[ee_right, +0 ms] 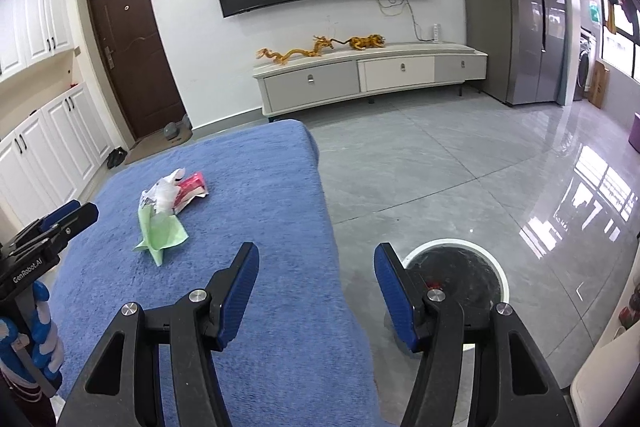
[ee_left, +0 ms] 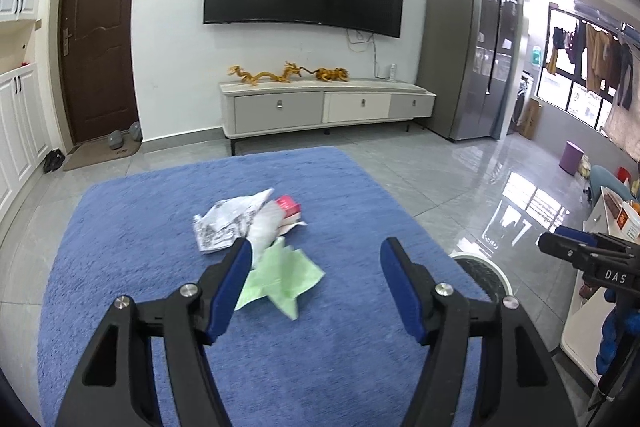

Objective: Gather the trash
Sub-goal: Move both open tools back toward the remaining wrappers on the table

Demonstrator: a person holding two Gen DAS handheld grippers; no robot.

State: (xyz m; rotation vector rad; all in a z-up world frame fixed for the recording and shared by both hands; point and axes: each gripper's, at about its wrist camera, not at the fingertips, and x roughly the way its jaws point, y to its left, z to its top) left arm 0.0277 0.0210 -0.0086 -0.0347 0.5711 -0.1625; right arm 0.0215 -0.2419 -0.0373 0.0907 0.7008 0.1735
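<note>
A small heap of trash lies on the blue cloth-covered table (ee_left: 140, 267): a green paper (ee_left: 284, 277), a printed white paper (ee_left: 224, 223), a clear plastic wrapper (ee_left: 266, 227) and a red packet (ee_left: 289, 206). My left gripper (ee_left: 316, 251) is open and empty, its left finger just beside the green paper. My right gripper (ee_right: 316, 259) is open and empty over the table's right edge, above a white-rimmed bin (ee_right: 456, 267) on the floor. The heap shows in the right wrist view, with the green paper (ee_right: 162, 237) to the left of that gripper.
The bin (ee_left: 486, 273) stands on the grey tiled floor right of the table. A TV cabinet (ee_left: 324, 107) with golden figures stands at the far wall under a TV. A fridge (ee_left: 468, 51) is at the right, a brown door (ee_left: 98, 39) at the left.
</note>
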